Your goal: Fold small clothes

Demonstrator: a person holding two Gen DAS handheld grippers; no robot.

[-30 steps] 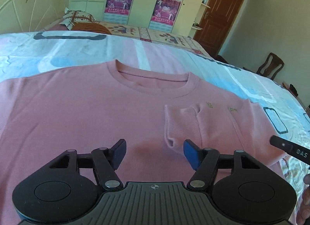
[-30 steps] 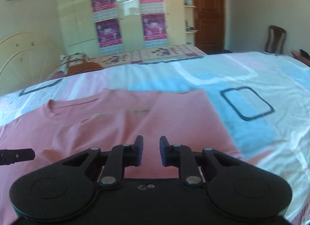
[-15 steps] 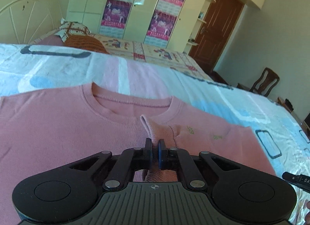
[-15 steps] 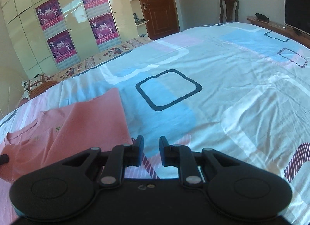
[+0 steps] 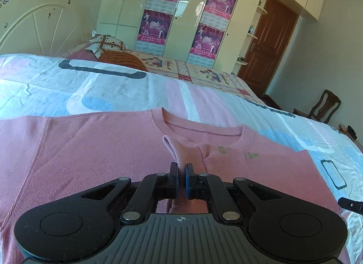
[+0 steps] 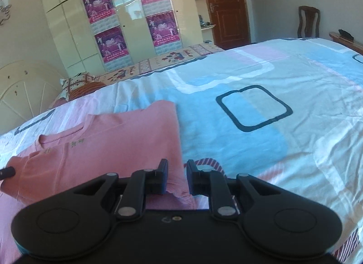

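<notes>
A pink long-sleeved top [image 5: 95, 150] lies flat on the bed, neck toward the far side. Its right sleeve is folded in over the chest. My left gripper [image 5: 181, 181] is shut on the cuff of that folded sleeve [image 5: 174, 150] and holds it raised above the chest. In the right wrist view the top [image 6: 109, 150] lies to the left. My right gripper [image 6: 177, 178] is open with a narrow gap and holds nothing, at the top's right edge near the hem.
The bedsheet [image 6: 249, 109] with blue, pink and white patches spreads wide to the right. Pillows [image 5: 109, 46] and a headboard [image 5: 38, 18] are at the far left. A wardrobe with posters [image 5: 181, 18], a door [image 5: 272, 43] and a chair [image 5: 324, 105] stand beyond the bed.
My left gripper has closed on the sleeve cuff and lifted it over the chest. My right gripper swung off to the right and has come back toward the top's right edge.
</notes>
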